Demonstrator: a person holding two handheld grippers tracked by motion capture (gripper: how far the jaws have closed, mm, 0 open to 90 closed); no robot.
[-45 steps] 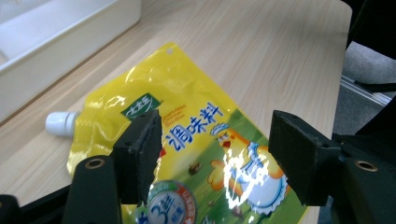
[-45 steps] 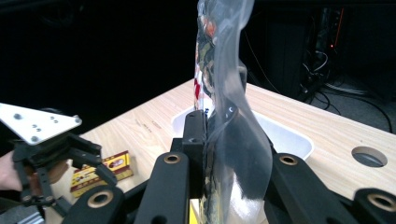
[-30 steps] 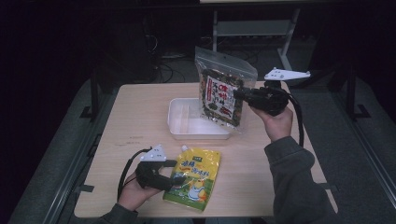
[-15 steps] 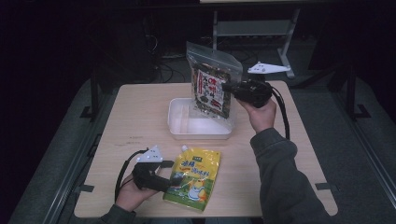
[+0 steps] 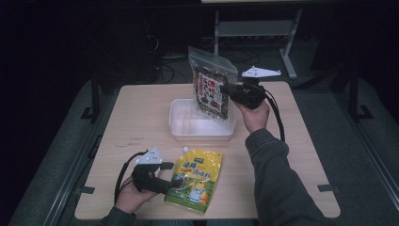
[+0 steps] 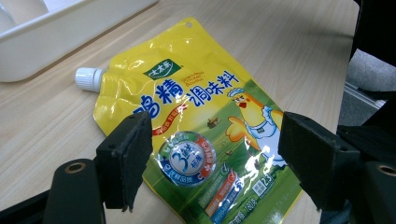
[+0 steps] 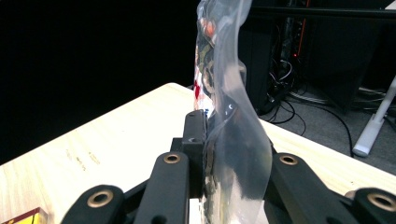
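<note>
Above far half of tabletop, clear snack bag point(image 5: 210, 87) hangs upright over white tray point(image 5: 181, 123), pinched at side edge by right gripper point(image 5: 227, 89), jaws clamped on film. Judged light, floppy, crinkly; thin film may slip, so grip near sealed edge. Near front edge, yellow spout pouch point(image 5: 195, 177) lies flat, soft, glossy; left gripper point(image 6: 210, 154) jaws wide, straddling pouch, not pressing.

A pale wooden table point(image 5: 141, 122) bears a white tray point(image 5: 181, 123) and a yellow pouch point(image 5: 195, 176).
</note>
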